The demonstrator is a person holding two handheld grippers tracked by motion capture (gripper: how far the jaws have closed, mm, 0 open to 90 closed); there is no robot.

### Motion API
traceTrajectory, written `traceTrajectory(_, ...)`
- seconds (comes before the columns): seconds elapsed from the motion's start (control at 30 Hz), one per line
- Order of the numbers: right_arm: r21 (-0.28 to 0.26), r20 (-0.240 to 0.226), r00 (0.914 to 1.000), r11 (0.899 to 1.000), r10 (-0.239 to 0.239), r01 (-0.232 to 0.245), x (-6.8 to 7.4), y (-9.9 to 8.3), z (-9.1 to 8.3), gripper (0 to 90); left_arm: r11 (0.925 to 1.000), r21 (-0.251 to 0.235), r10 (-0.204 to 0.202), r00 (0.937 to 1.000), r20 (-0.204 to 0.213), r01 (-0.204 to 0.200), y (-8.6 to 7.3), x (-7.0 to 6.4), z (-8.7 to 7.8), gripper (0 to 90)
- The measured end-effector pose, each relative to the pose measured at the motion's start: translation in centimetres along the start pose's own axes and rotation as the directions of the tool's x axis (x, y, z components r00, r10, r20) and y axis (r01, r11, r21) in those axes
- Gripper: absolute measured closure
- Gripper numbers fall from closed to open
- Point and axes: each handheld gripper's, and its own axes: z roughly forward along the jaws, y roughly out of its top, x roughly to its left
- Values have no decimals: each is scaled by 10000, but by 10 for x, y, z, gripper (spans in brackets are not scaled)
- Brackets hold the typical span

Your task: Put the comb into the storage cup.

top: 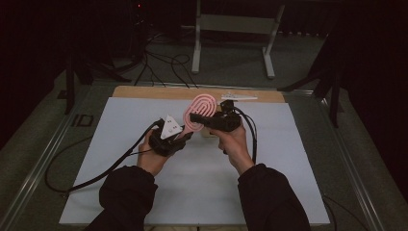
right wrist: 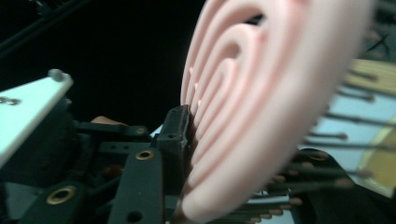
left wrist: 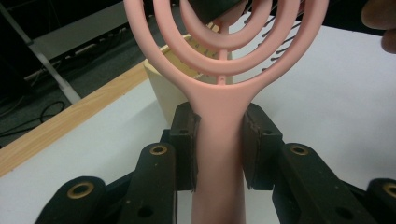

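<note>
Brush: pink plastic hairbrush with looped open head (top: pixel 201 109), held above the white table mat (top: pixel 120 144).
Axis: handle toward person, head pointing away.
Left gripper (left wrist: pixel 219 144): jaws clamped on handle.
Right gripper (top: pixel 195 117): jaws closed on head, hand raised.

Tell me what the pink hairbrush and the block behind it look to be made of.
The pink hairbrush looks like moulded plastic with a matte, smooth finish: even colour, rounded seamless rings, soft sheen. Its bristles appear as thin dark pins, likely plastic too. The block seems pale unfinished wood or painted board; the view leaves that open. The left tongs clamp the handle with dark pads, seemingly rubbery.
</note>
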Motion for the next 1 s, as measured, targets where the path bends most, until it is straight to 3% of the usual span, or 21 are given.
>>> traceTrajectory(0.03,-19,-304,9993,9998,213,-214,0,0,1,630,10000,10,-64,10000,32,64,0,1,1,698)
traceTrajectory(0.1,-22,-363,9989,9995,306,-307,0,0,1,634,10000,17,-84,10000,44,84,0,1,1,698)
traceTrajectory(0.47,-116,-389,9985,9992,380,-385,1,0,0,637,9999,-92,-97,10000,22,97,0,2,0,683)
traceTrajectory(0.7,-230,-375,9986,9990,384,-393,3,1,0,637,9996,-222,-159,9999,19,160,0,0,-2,554)
traceTrajectory(1.0,-313,-341,9988,9988,364,-375,2,1,-2,636,9985,-497,-222,9993,-304,207,-1,-3,-15,415)
